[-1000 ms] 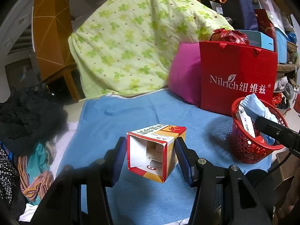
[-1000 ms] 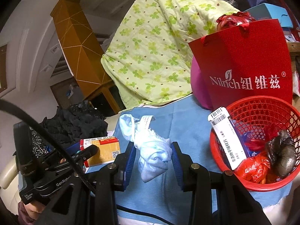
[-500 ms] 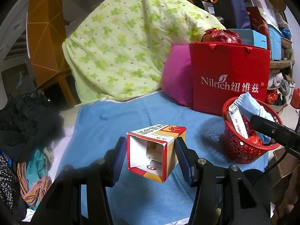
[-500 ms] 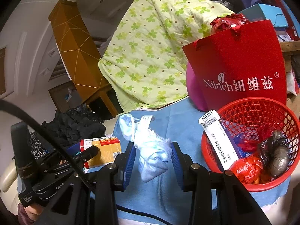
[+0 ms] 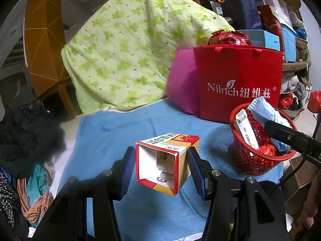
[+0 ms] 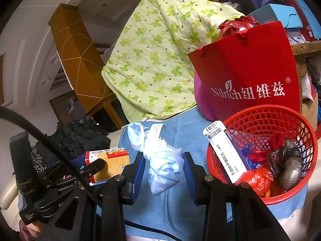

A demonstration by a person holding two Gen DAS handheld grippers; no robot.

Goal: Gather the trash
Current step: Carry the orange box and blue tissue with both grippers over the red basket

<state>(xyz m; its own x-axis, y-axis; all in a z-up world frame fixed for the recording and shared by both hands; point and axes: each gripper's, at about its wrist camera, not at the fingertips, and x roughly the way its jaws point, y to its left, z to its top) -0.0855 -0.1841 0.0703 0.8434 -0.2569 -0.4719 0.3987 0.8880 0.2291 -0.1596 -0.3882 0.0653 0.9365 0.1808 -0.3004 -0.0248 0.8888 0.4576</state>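
Note:
My left gripper [image 5: 161,167] is shut on an open orange-and-red carton [image 5: 166,162], held above the blue sheet. The carton also shows in the right wrist view [image 6: 109,165]. My right gripper [image 6: 163,170] is shut on a crumpled pale blue cloth [image 6: 160,160], held left of the red mesh basket [image 6: 280,116]. The basket holds a white medicine box [image 6: 226,152], red plastic [image 6: 254,178] and a dark wad [image 6: 289,164]. In the left wrist view the basket [image 5: 244,160] stands at right, with the cloth [image 5: 264,110] over it.
A red Nilrich paper bag [image 5: 238,84] and a magenta pillow [image 5: 180,88] stand behind the basket. A green floral quilt [image 5: 130,50] is piled at the back. Dark clothes [image 5: 26,128] lie left of the blue sheet [image 5: 112,132].
The basket has shifted left in both views and looms nearer in the right wrist view. Both grippers keep their hold.

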